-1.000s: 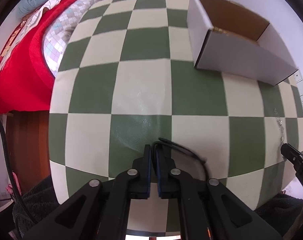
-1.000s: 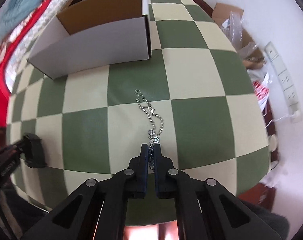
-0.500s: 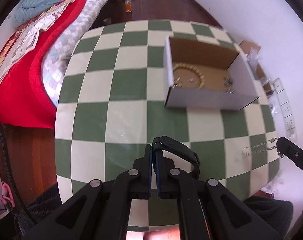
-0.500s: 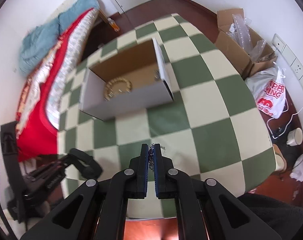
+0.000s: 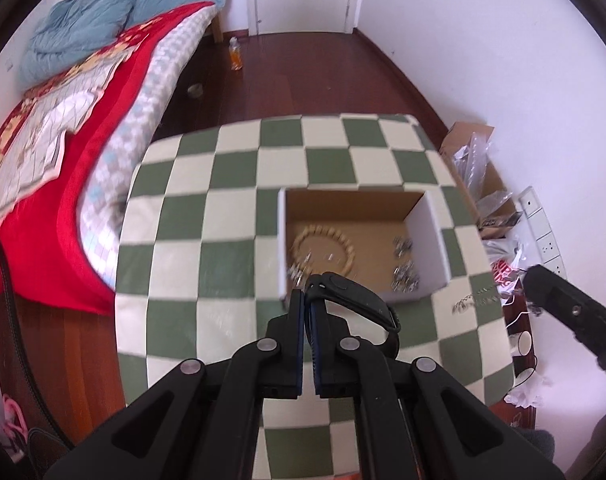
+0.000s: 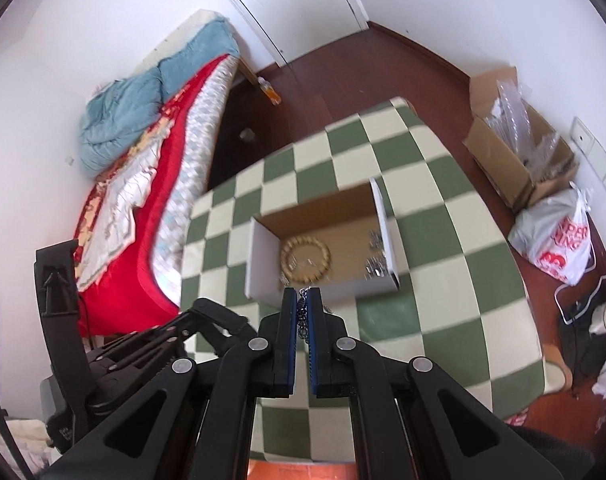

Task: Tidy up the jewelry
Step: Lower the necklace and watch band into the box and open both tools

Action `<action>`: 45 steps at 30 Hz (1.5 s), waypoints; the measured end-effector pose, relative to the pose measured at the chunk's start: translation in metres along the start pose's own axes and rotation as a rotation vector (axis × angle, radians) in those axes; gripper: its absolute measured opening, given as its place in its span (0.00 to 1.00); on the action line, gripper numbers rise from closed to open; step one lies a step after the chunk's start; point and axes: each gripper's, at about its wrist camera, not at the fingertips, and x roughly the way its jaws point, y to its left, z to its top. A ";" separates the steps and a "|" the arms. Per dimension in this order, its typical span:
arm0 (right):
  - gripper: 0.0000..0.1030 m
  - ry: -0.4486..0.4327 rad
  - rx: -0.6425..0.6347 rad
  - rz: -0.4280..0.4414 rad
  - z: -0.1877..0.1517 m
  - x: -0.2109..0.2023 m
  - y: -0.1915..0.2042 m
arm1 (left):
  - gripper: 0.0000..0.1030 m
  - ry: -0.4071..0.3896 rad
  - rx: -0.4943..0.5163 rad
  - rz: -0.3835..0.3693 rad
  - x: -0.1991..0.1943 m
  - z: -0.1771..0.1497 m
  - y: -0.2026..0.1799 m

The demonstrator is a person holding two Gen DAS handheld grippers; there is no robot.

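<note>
While hanging pinched between the pads of the right gripper [image 6: 301, 300], chain [image 6: 301, 312] sits high above the checked table [image 6: 443, 272], with box [image 6: 263, 256] just ahead of and below the fingertips in the right wrist view, open top up, long axis running left to right across that view. Inside already: a bead bracelet [image 6: 306, 259] toward the left end and small silvery pieces [image 6: 377, 266] against the right wall. In the left wrist view, same chain [image 5: 474, 300] seen dangling off the right gripper [image 5: 537, 280] at the right edge, just beyond the box's near right corner. Left gripper [image 5: 307, 298] likewise clamped tight, on a black band [image 5: 353, 294] (looks like a watch or fitness strap) that curls off to the right of its tips, with the box [image 5: 433, 236] directly ahead and below, near wall almost under the fingertips. Judged from this: both loads roughly equally near the opening, left one lined up on the bracelet end, right one on the near wall around the middle; next move probably forward and down over the rim before letting go. Risk of the chain's loose tail catching the near wall rather than clearing it.
</note>
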 end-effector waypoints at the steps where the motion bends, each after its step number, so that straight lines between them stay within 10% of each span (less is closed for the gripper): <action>1: 0.05 -0.006 -0.002 0.001 0.004 0.000 0.001 | 0.01 -0.008 0.010 0.004 0.001 0.008 -0.003; 15: 0.05 0.094 -0.033 -0.032 0.081 0.078 -0.007 | 0.01 0.115 -0.045 -0.032 0.078 0.074 0.002; 35: 0.14 0.329 -0.033 -0.119 0.100 0.196 -0.028 | 0.10 0.328 -0.203 -0.082 0.152 0.085 0.024; 38: 0.47 0.320 -0.036 -0.139 0.099 0.192 -0.029 | 0.30 0.291 -0.215 -0.076 0.141 0.089 0.028; 42: 0.55 0.303 -0.030 -0.157 0.099 0.181 -0.030 | 0.71 0.234 -0.214 -0.054 0.122 0.094 0.032; 45: 0.73 0.290 -0.044 -0.189 0.098 0.170 -0.027 | 0.78 0.183 -0.194 -0.010 0.104 0.098 0.035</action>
